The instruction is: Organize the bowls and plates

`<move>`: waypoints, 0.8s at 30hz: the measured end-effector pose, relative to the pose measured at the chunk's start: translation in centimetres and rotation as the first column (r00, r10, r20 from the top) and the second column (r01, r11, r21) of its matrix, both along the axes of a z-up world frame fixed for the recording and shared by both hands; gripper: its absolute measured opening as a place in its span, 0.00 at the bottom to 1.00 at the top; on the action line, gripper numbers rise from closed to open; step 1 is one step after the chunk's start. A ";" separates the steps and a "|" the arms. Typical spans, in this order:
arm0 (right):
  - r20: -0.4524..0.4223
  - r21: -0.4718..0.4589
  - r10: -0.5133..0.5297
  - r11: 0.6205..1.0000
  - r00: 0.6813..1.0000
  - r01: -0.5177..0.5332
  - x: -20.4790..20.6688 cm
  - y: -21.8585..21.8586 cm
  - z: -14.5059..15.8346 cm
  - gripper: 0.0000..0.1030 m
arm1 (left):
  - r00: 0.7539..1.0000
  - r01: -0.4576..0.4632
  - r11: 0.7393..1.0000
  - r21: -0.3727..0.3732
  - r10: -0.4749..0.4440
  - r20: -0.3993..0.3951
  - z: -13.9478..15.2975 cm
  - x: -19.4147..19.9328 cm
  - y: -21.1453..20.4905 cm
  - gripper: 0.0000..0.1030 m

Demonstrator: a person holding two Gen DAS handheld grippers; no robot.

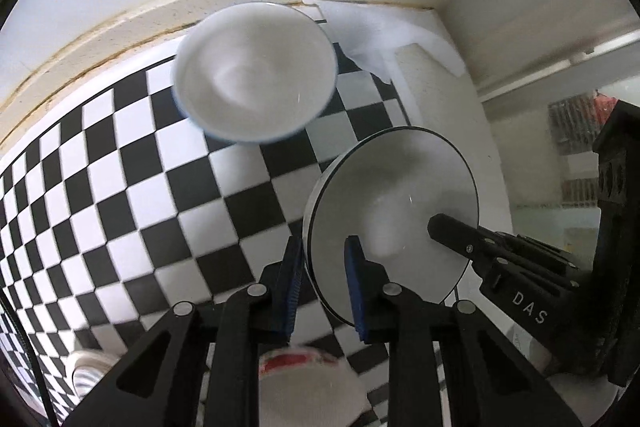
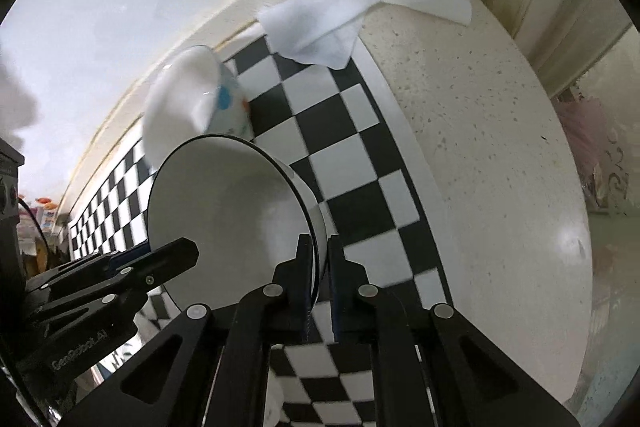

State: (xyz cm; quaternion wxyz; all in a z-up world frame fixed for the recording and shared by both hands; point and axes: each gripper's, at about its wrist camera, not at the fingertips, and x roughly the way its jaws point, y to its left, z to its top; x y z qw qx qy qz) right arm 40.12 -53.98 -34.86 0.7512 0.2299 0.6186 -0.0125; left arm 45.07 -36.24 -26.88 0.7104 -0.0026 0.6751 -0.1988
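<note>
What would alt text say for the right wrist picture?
The right tongs pinch the near rim of a white black-rimmed bowl, while the left tongs reach in from the left. Behind it sit a patterned bowl on a checkered mat and a white cloth.

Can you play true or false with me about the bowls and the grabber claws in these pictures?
1. Both grippers pinch the rim of the black-rimmed bowl. True: left gripper, right gripper.
2. The second bowl is red inside. False: it is white inside.
3. The mat has black and white squares. True.
4. A white cloth lies near the counter's corner. True.
5. The two bowls are stacked. False: they are apart.
</note>
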 end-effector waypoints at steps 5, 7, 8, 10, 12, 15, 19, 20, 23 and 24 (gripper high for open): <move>0.034 0.003 0.032 0.999 0.999 -0.033 -3.2 2.6 2.5 0.09 | 0.999 0.001 1.000 -0.008 -0.001 0.033 3.0 -3.5 2.2 0.18; 0.040 0.013 0.042 0.999 0.998 -0.043 -4.7 3.5 3.3 0.09 | 0.999 -0.001 1.000 -0.011 0.001 0.036 3.6 -4.6 2.6 0.18; 0.043 0.016 0.052 0.998 0.998 -0.052 -5.5 3.7 3.7 0.09 | 0.999 -0.002 1.000 -0.014 0.002 0.036 4.0 -5.3 3.4 0.18; 0.044 0.020 0.064 0.998 0.997 -0.065 -6.9 4.7 4.2 0.09 | 1.000 -0.003 1.000 -0.014 0.003 0.029 4.2 -6.5 4.2 0.18; 0.038 0.030 0.077 0.997 0.996 -0.078 -8.3 5.7 4.3 0.09 | 1.000 -0.004 1.000 -0.009 0.004 0.023 4.2 -7.8 5.1 0.18; 0.024 0.035 0.098 0.994 0.995 -0.099 -9.8 6.9 3.7 0.09 | 1.000 -0.008 1.000 0.000 0.008 0.008 3.8 -9.4 6.4 0.18; -0.012 0.041 0.126 0.991 0.992 -0.125 -10.8 8.6 2.1 0.09 | 1.000 -0.018 1.000 0.020 0.018 -0.020 2.4 -10.9 7.7 0.18; -0.022 0.039 0.131 0.991 0.991 -0.130 -10.9 8.9 1.6 0.09 | 0.999 -0.020 0.999 0.028 0.021 -0.033 1.8 -11.1 7.9 0.18; -0.049 0.042 0.141 0.989 0.989 -0.139 -11.2 9.4 0.1 0.09 | 0.998 -0.019 0.999 0.046 0.021 -0.055 0.6 -11.7 8.2 0.18; -0.053 0.042 0.142 0.989 0.988 -0.140 -11.2 9.5 -0.3 0.09 | 0.998 -0.017 0.998 0.053 0.020 -0.061 0.2 -11.8 8.2 0.18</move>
